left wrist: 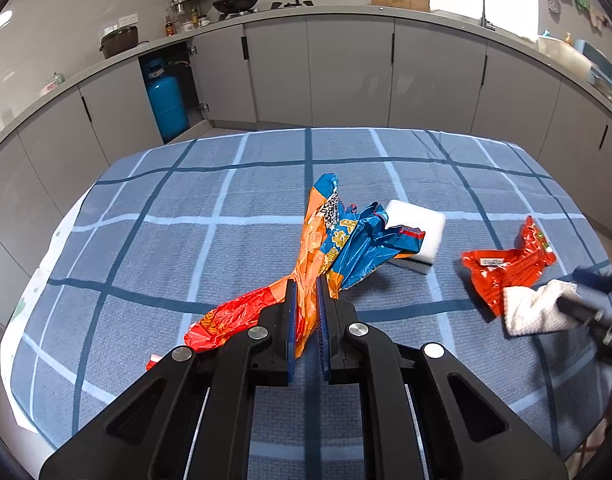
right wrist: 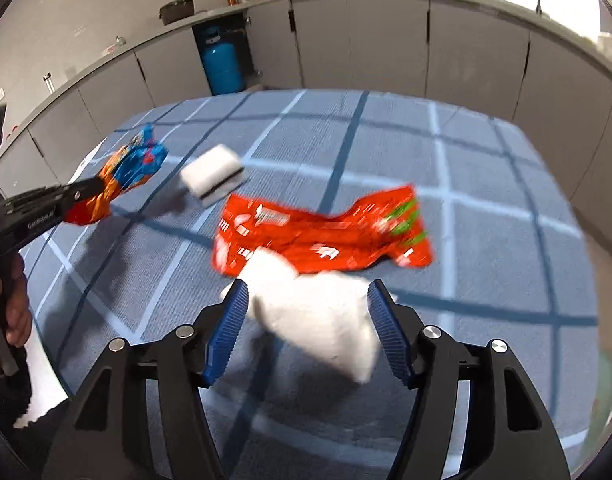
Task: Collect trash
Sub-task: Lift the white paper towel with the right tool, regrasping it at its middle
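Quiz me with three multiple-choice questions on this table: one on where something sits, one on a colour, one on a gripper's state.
1. Where is the white sponge? A on the counter; B on the checked tablecloth; C in the sink.
2. The wrapper in the left gripper is: A green; B black; C orange and blue.
3. The right gripper is: A empty; B closed on white tissue; C holding a bottle.
Answers: B, it lies on the cloth; C, its crumpled foil shows those colours; B, tissue fills the gap between both pads.
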`<state>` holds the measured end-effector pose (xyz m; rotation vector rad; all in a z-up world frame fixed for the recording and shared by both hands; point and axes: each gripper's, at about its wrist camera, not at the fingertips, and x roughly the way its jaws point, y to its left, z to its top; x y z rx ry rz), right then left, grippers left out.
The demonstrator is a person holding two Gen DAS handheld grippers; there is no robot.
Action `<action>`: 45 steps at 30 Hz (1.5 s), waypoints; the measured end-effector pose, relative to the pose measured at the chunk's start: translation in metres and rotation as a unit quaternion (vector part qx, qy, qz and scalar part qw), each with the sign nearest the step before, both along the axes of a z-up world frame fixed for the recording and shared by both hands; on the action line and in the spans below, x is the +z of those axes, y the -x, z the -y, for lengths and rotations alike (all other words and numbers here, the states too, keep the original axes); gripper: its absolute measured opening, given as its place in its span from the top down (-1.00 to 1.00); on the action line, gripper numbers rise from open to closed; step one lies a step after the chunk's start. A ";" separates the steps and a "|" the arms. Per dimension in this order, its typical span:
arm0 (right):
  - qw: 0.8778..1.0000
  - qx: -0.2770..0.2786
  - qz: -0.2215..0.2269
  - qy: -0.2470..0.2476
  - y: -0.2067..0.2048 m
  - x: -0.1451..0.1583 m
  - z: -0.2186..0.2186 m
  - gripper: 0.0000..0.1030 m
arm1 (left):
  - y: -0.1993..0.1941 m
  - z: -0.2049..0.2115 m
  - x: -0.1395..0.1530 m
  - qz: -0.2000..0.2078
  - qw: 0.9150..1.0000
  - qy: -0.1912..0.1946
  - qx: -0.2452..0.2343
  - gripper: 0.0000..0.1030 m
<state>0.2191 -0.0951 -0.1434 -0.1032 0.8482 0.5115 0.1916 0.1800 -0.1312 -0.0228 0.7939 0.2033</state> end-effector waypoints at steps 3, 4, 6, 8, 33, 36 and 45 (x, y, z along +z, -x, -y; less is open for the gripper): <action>1.000 0.024 0.000 0.000 -0.007 0.003 -0.002 -0.25 | 0.000 0.000 -0.001 -0.003 1.000 0.000 0.001 0.80; 0.999 0.042 0.003 0.008 -0.008 0.001 -0.006 -0.25 | 0.001 0.002 -0.002 -0.004 1.000 0.001 0.000 0.80; 0.997 0.075 -0.005 0.020 -0.009 -0.008 -0.015 -0.20 | 0.004 0.007 -0.003 -0.007 1.000 0.001 -0.004 0.80; 0.995 0.092 -0.025 0.035 -0.009 -0.019 -0.020 -0.07 | 0.008 0.010 -0.005 -0.010 1.000 0.004 -0.006 0.80; 0.998 -0.045 0.021 -0.040 0.030 0.010 0.043 0.68 | 0.000 0.101 0.031 0.026 0.995 -0.009 -0.095 0.80; 0.996 -0.067 0.024 -0.047 0.032 0.014 0.059 0.68 | -0.005 0.119 0.033 0.031 0.993 -0.011 -0.111 0.80; 0.992 -0.108 0.024 -0.064 0.033 0.013 0.095 0.68 | -0.024 0.164 0.033 0.025 0.989 -0.015 -0.145 0.80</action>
